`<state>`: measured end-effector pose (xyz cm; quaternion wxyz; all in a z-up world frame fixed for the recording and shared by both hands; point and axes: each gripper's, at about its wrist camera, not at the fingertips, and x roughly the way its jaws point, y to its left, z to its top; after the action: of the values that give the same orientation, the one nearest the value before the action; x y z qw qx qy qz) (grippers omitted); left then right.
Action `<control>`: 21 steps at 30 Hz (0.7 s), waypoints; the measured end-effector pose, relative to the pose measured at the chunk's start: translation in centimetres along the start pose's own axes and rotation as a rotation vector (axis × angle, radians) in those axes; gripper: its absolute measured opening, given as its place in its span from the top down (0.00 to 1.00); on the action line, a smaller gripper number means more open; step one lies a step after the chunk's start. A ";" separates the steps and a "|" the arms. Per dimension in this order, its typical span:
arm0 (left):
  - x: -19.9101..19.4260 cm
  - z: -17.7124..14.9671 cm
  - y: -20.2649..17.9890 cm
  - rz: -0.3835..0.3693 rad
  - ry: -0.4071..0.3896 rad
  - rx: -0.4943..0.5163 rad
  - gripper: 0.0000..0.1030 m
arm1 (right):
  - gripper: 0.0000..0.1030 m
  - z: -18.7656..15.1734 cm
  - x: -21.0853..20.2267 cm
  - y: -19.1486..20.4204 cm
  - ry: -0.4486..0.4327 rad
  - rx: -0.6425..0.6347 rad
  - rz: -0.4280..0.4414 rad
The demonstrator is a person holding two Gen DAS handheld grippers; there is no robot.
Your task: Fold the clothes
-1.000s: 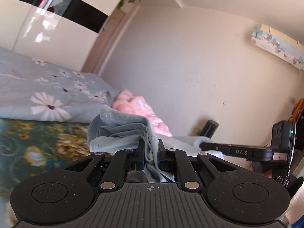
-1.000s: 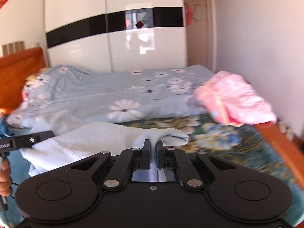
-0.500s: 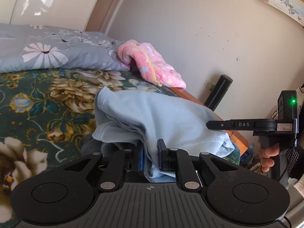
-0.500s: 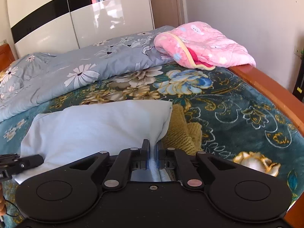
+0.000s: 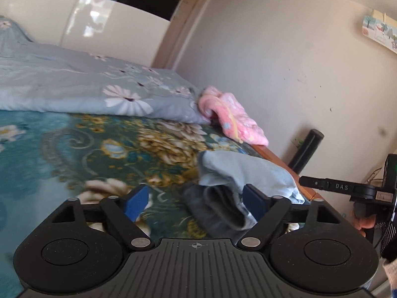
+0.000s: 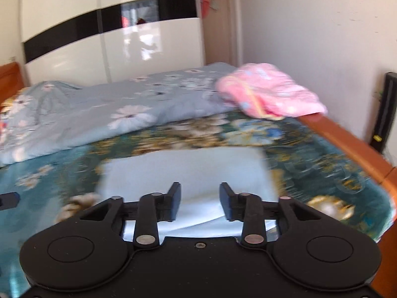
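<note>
A folded light blue garment (image 5: 243, 173) lies on the floral bedspread (image 5: 99, 154), on top of a dark grey piece of clothing (image 5: 215, 206). My left gripper (image 5: 197, 198) hovers just in front of it with its jaws opening wide. The cloth sits near the right blue pad (image 5: 255, 201), and neither pad presses it. In the right wrist view the same garment (image 6: 186, 168) lies flat beneath my right gripper (image 6: 199, 198), whose jaws are opening with nothing pinched. The right gripper (image 5: 335, 187), held by a hand (image 5: 362, 223), also shows in the left wrist view.
A pink garment (image 6: 268, 92) lies at the far right of the bed beside a pale blue flowered quilt (image 6: 99, 114). The wooden bed edge (image 6: 347, 139) runs along the right, near the wall. A black upright object (image 5: 307, 149) stands by the wall. A white wardrobe (image 6: 124, 49) fills the back.
Both grippers were shut on the light blue garment and have let go. The garment now lies folded on the bed, and both grippers have drawn back from it.
</note>
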<state>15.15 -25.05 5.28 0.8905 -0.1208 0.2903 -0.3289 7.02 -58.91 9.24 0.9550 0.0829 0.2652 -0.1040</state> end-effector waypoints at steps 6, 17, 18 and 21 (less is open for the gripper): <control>-9.2 -1.4 4.7 0.167 -0.069 -0.045 0.18 | 0.46 -4.3 -3.3 11.7 -0.020 -0.073 0.127; -21.3 -6.2 10.7 0.461 -0.164 -0.025 0.00 | 0.10 -8.3 -6.7 26.0 -0.042 -0.126 0.296; -22.0 -6.6 11.1 0.489 -0.168 -0.023 0.00 | 0.06 -8.7 -6.9 27.1 -0.042 -0.138 0.306; -23.5 -8.1 12.3 0.556 -0.170 -0.043 0.00 | 0.01 -10.0 -7.1 29.8 -0.041 -0.177 0.351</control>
<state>2.25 -0.50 4.10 0.9648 -0.0825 0.2435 -0.0545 3.40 -26.92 7.61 0.9673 0.0412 0.2352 0.0862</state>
